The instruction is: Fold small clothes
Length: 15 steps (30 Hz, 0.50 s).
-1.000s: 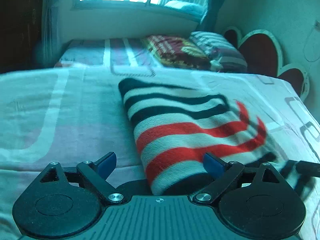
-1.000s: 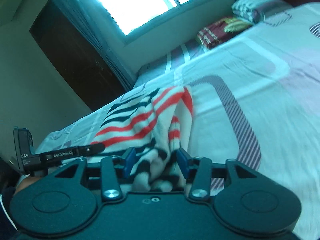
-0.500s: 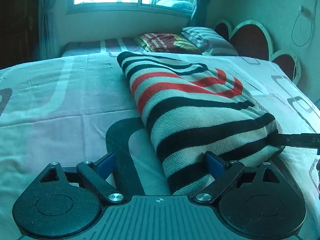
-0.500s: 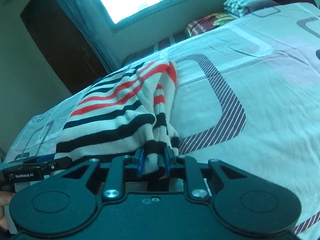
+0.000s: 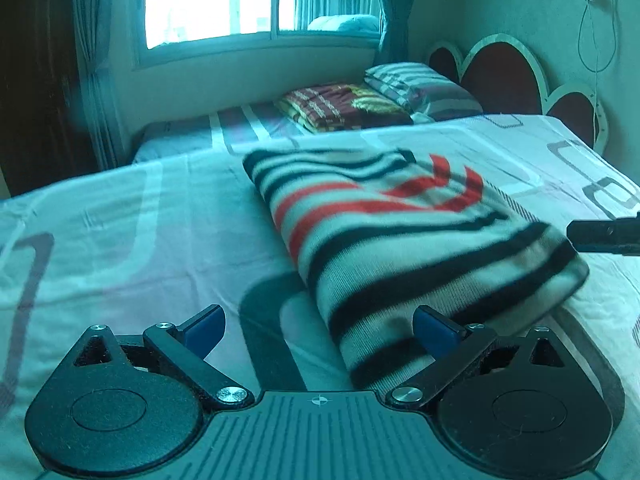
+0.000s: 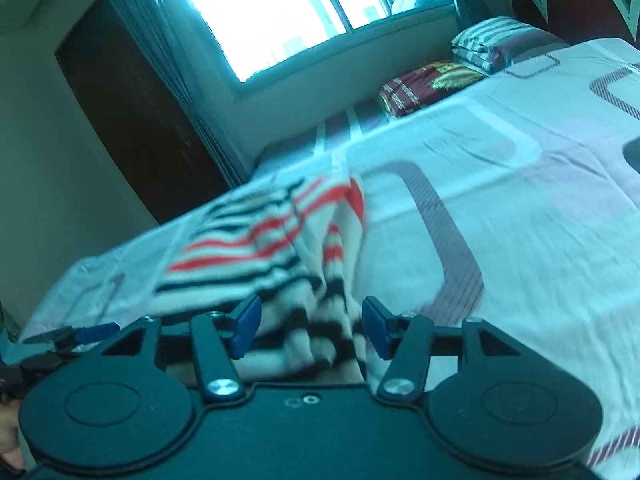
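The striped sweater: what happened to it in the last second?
The right gripper pinched the striped sweater's near edge, then its fingers just opened and let go. The left gripper stayed open. The sweater still lies folded on the bed.

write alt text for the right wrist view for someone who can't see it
The right gripper has just opened its blue fingers around a bunched end of a red, black and white striped garment lying on a patterned bed sheet. A bright window lies beyond.
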Available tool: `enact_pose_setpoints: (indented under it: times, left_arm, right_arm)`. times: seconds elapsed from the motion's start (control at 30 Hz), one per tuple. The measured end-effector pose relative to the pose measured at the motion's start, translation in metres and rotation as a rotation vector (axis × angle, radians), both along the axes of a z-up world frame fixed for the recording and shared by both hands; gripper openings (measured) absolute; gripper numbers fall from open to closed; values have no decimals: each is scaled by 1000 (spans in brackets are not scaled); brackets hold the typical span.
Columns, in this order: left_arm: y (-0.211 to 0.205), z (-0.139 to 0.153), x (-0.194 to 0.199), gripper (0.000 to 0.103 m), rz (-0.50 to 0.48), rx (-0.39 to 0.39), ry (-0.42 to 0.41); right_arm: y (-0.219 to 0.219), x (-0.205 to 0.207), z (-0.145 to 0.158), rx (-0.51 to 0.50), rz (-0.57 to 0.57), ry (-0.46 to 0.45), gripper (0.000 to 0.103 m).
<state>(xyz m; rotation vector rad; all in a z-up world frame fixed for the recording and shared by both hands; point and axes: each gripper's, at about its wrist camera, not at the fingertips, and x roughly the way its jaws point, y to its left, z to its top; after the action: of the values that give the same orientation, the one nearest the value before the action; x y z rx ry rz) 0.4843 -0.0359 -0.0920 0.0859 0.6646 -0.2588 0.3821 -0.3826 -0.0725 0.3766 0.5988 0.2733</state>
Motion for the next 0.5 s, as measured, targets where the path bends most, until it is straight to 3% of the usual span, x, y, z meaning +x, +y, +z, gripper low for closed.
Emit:
enact_pose_setpoints:
  times: [0.2,0.33,0.43,0.5]
  left_arm:
    - [0,20,42,99,-54,-24,-19]
    - [2,15,85,98,-53,-59,53]
    - [3,3,106,91,-54,-91,113]
    - [1,-3,113,91,-55,-104,126]
  right_arm:
    - [10,57,20,-64,48,16,54]
    - [14,102,12,-51,73,81,54]
    - [22,125,0,-81,116,129,54]
    - [29,134,-8,-110,130,138,47]
